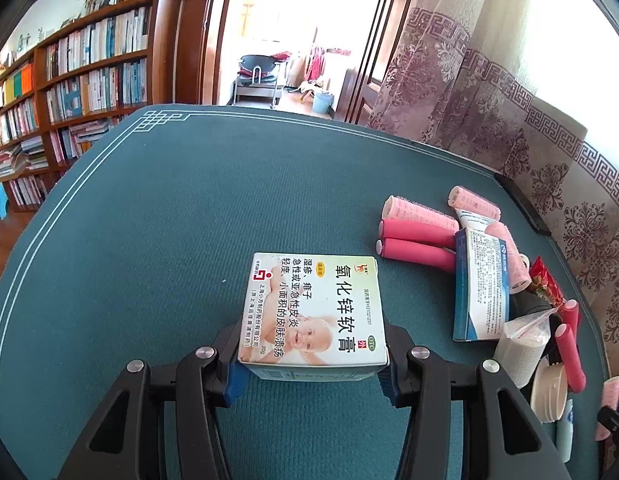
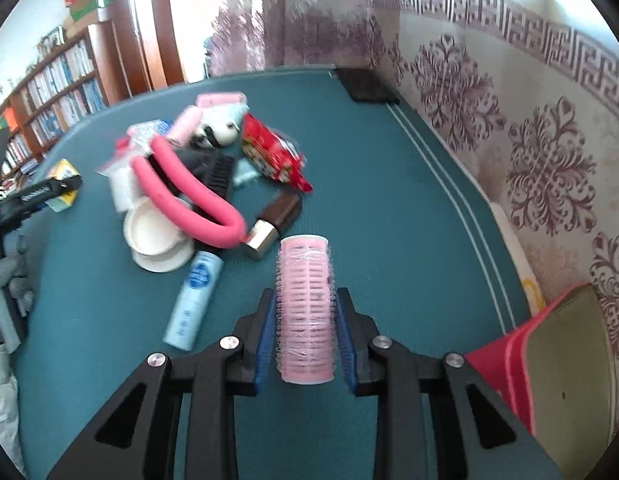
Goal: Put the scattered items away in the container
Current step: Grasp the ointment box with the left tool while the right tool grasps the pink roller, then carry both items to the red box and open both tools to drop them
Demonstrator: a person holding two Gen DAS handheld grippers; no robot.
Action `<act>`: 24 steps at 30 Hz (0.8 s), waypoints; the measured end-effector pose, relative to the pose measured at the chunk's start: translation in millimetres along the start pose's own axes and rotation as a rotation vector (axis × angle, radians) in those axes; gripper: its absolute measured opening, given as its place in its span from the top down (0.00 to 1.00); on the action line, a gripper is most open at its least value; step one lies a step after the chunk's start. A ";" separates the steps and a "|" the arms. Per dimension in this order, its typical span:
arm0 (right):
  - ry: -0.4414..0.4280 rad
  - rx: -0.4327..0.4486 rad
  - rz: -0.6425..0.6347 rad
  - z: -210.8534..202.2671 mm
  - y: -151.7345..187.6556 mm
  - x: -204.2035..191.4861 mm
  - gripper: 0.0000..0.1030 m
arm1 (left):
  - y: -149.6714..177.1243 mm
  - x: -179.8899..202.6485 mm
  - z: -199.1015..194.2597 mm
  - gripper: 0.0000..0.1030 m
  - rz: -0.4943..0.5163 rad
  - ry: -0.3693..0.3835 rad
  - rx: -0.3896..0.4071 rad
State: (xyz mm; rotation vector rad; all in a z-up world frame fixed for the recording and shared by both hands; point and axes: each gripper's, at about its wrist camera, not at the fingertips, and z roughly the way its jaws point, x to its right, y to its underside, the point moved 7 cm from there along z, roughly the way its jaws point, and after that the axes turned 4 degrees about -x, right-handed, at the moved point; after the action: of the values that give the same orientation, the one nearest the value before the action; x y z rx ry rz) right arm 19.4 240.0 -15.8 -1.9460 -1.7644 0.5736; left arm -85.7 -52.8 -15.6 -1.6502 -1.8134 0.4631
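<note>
Mid pick-up: right claw (image 2: 305,322) pinched pink roller (image 2: 305,308) just over worktop (image 2: 389,200), left claw (image 1: 311,364) clamped ointment box (image 1: 313,312); next, prob. carry both to red container (image 2: 505,376).

Both claws (image 1: 313,364) (image 2: 305,324) clamped, angled downward

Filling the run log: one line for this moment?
left tool: shut on white ointment box | right tool: around pink mesh hair roller | red container: nothing inside seen

Both hand-held grippers, left hand-held gripper (image 1: 311,364) and right hand-held gripper (image 2: 306,330), look alike: black angular linkage arms, silver round screws, blue ribbed finger pads (image 2: 265,336).
</note>
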 end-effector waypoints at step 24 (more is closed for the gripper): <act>0.163 0.132 0.284 -136.8 68.0 126.5 0.69 | 5.8 75.0 -43.6 0.48 0.139 0.123 0.062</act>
State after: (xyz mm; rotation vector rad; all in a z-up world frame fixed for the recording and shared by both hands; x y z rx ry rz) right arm 165.9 353.4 55.0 -2.0984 -1.3288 0.5899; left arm -53.6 14.5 29.0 -1.7303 -1.5871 0.4634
